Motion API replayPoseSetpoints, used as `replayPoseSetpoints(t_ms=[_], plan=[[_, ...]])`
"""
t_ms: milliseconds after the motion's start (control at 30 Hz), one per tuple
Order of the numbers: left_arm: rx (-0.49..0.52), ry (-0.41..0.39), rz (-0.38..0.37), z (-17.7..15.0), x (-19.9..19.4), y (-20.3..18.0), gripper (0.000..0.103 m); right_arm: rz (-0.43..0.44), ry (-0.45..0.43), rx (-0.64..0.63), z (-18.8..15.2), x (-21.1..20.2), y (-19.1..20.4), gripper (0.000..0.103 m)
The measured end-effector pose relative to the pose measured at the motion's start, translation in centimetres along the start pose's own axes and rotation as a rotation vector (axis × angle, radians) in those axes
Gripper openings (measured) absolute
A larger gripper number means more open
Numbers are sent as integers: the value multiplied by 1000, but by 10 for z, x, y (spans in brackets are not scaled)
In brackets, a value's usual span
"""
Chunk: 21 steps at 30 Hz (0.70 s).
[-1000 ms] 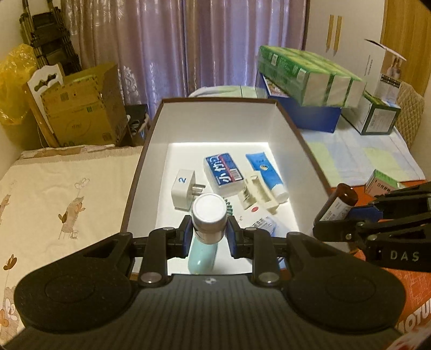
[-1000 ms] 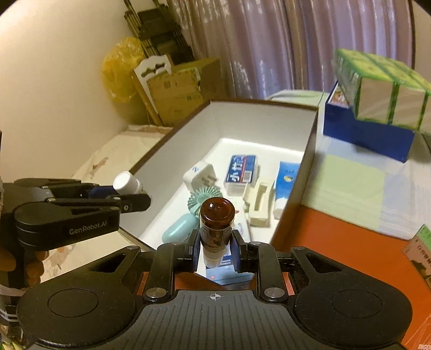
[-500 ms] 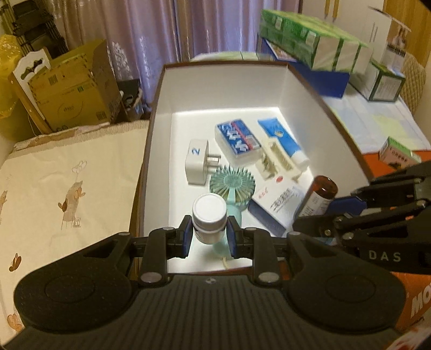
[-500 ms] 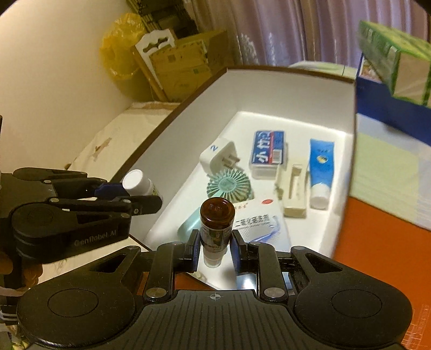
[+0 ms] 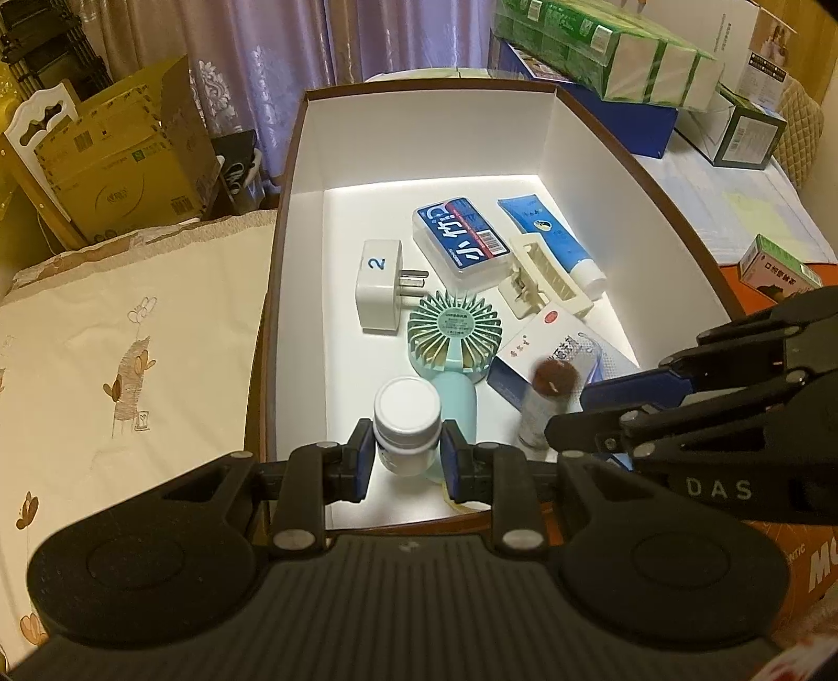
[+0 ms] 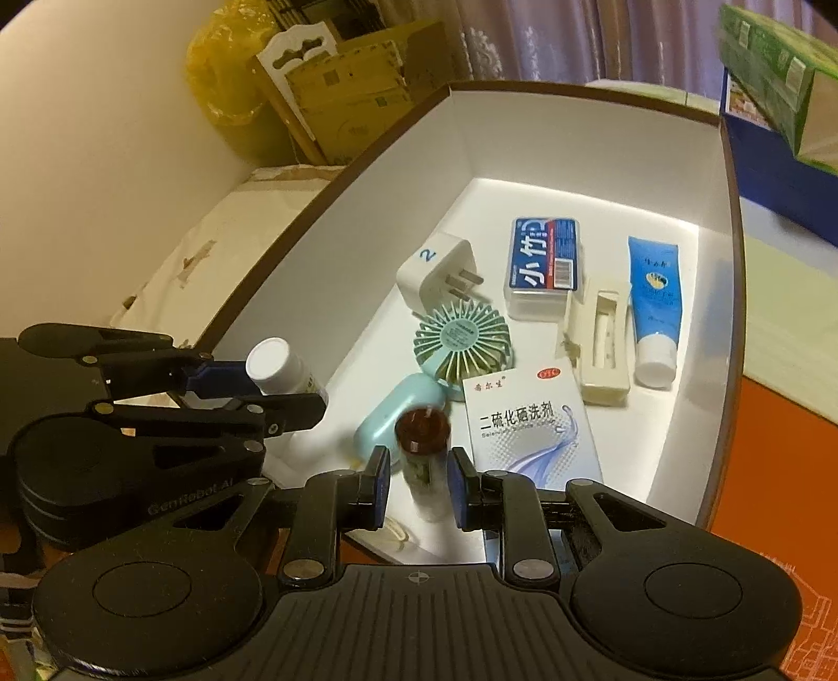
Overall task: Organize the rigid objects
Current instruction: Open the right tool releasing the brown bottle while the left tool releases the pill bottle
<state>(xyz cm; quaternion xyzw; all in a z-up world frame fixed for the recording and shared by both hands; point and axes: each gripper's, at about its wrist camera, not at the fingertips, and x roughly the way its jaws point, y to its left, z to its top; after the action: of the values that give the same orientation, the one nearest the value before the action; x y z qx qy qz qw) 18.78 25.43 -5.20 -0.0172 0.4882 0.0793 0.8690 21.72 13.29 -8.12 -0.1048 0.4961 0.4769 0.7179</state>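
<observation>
A white box with a brown rim (image 5: pixel 283 220) holds a plug adapter (image 5: pixel 378 285), a mint hand fan (image 5: pixel 451 335), a blue-and-white case (image 5: pixel 461 235), a blue tube (image 5: pixel 550 241), a cream holder (image 5: pixel 542 280) and a white-and-blue carton (image 5: pixel 555 346). My left gripper (image 5: pixel 406 445) is shut on a white-capped bottle (image 5: pixel 406 408), low over the box's near left corner. My right gripper (image 6: pixel 421 471) is shut on a brown-capped bottle (image 6: pixel 423 435), which looks blurred, beside the fan's handle. Each gripper shows in the other's view: the right gripper (image 5: pixel 568 411), the left gripper (image 6: pixel 285 390).
A cream bedsheet (image 5: pixel 131 340) lies left of the box. Cardboard boxes (image 5: pixel 120 157) lean against the curtain behind. Green packs (image 5: pixel 602 47) sit on a blue box at the back right. A small green carton (image 5: pixel 775 270) rests on the orange surface to the right.
Both grippers have come forward and down over the box's near end, each with its bottle still between the pads. Both views tilt more steeply into the box.
</observation>
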Motion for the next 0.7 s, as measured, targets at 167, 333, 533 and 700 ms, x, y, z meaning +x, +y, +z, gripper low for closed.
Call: replayPoseSetpoints(t_ms=[167, 333, 533, 700], plan=[[7, -1, 2, 1, 1, 0, 23, -6, 7, 6, 2, 2, 3, 22], [5, -3, 1, 2, 2, 0, 27, -8, 8, 8, 2, 2, 4, 23], [6, -4, 2, 2, 2, 0, 28, -12, 5, 11, 2, 2, 4, 25], [4, -4, 2, 2, 2, 0, 28, -14, 2, 15, 0, 0, 4, 26]])
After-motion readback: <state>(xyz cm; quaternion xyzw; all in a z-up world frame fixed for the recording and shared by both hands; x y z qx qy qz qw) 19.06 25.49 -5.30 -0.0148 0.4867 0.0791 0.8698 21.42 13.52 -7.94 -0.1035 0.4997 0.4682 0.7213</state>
